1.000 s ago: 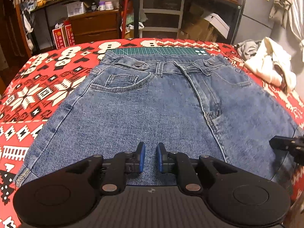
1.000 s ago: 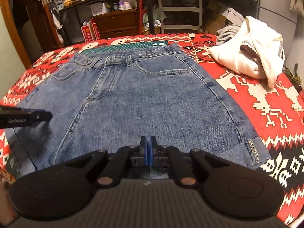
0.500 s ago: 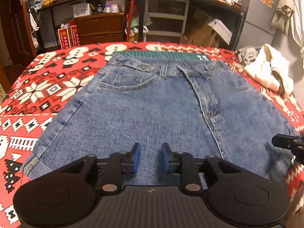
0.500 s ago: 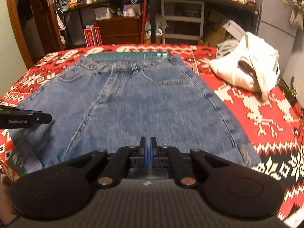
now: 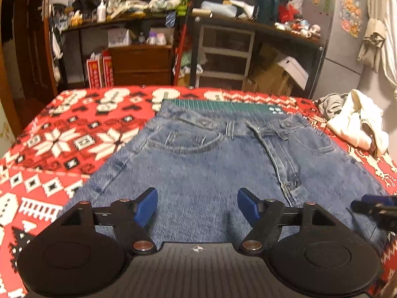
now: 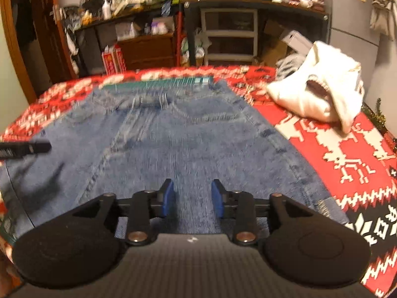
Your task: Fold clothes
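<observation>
Both my left fingers (image 5: 197, 204) and right fingers (image 6: 191, 200) gape empty over blue denim jeans (image 5: 211, 168); no writing readable.

Faded blue denim jeans (image 5: 211, 168) are lying over a woven red patterned cloth (image 5: 62, 144); matt black plastic tool (image 5: 197, 207) is showing blue pads (image 5: 147, 206).

Definitely a lived-in bedroom at home — red patterned blanket (image 5: 62, 149) over a bed, cluttered shelves (image 5: 129, 12), wooden dresser (image 5: 141, 64), plastic drawer unit (image 5: 225, 57), cardboard boxes (image 5: 280, 74) — clothes hanging on the wall.
</observation>
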